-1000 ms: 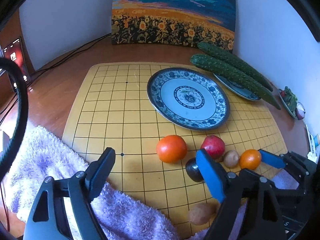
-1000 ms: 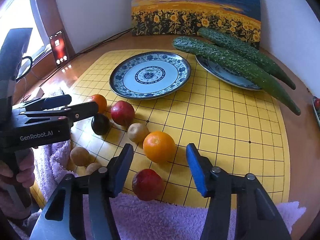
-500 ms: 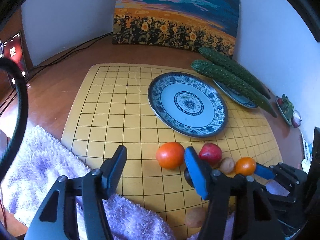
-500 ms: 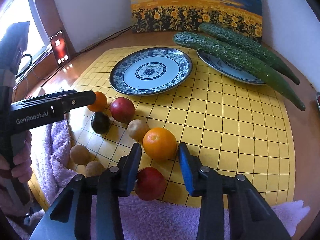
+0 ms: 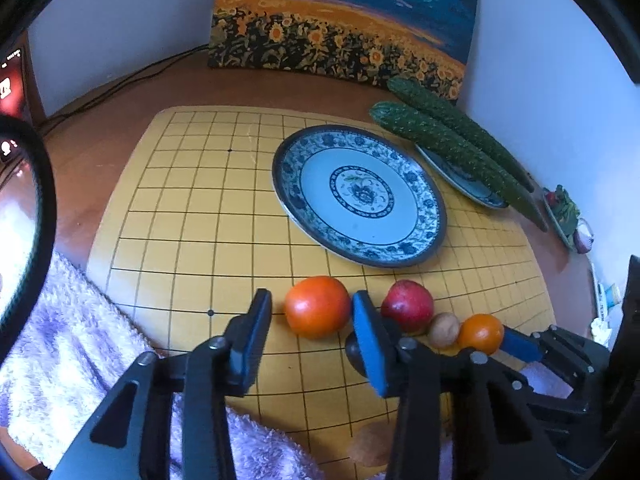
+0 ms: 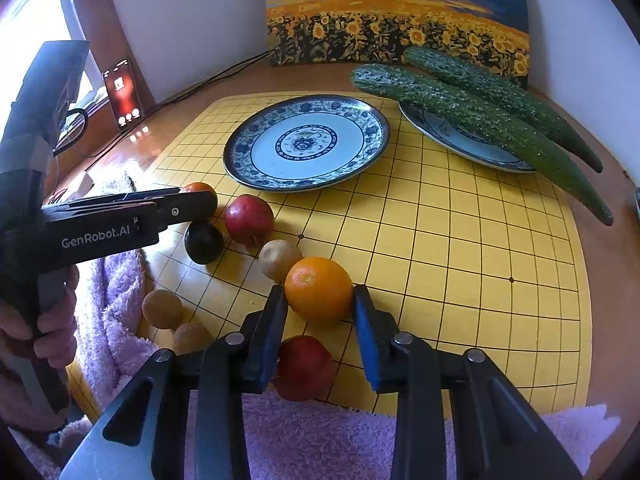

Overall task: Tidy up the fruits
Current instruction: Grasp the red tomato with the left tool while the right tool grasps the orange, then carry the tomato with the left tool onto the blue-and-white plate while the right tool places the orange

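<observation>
My left gripper (image 5: 310, 326) has its jaws around an orange tomato-like fruit (image 5: 318, 306) on the yellow grid board (image 5: 192, 216); the pads sit beside it with small gaps. My right gripper (image 6: 320, 322) has its jaws on both sides of an orange (image 6: 319, 288), nearly touching. A red apple (image 5: 408, 306), a small brown fruit (image 5: 443, 329) and the orange (image 5: 480, 333) lie to the right. A dark plum (image 6: 203, 242), red apple (image 6: 249, 219), and a second red fruit (image 6: 306, 366) under the right gripper also lie there. The blue-patterned plate (image 6: 306, 142) is empty.
Two long cucumbers (image 6: 480, 120) rest on a second plate (image 6: 452, 140) at the back right. A sunflower painting (image 6: 396, 12) leans on the wall. A purple towel (image 5: 72, 344) covers the near edge. Two brown fruits (image 6: 162, 308) lie near it. A phone (image 6: 124, 92) stands at left.
Both grippers moved forward and narrowed: the left jaws now flank the orange tomato-like fruit, the right jaws now flank the orange.
</observation>
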The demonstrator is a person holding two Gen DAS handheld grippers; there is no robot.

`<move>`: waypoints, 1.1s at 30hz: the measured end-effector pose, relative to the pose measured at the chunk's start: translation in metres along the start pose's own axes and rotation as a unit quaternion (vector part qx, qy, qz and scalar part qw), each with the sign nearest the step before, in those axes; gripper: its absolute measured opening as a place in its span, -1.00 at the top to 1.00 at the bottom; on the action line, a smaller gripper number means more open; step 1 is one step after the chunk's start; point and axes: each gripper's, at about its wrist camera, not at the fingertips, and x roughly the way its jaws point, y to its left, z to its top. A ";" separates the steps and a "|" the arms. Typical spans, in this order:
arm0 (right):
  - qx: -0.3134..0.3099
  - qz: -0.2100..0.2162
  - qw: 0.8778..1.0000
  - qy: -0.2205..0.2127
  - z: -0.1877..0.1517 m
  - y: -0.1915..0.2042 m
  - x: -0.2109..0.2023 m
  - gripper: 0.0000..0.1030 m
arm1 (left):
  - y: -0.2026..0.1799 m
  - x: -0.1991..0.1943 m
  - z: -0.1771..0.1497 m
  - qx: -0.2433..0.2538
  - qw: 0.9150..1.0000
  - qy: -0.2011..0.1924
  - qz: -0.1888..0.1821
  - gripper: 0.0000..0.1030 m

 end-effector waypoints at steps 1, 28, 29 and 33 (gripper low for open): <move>0.000 0.000 1.000 0.000 0.000 0.000 0.000 0.33 | 0.001 0.000 0.000 -0.002 1.000 0.001 -0.005 0.29; -0.010 0.026 0.999 -0.035 0.048 -0.007 -0.023 0.35 | -0.015 -0.023 0.043 0.045 0.998 -0.047 0.016 0.30; -0.012 0.025 0.999 -0.037 0.051 -0.007 -0.024 0.35 | -0.016 -0.023 0.045 0.046 0.998 -0.049 0.016 0.30; -0.014 0.023 0.999 -0.043 0.068 -0.011 -0.019 0.35 | -0.019 -0.016 0.057 0.050 0.997 -0.052 0.020 0.30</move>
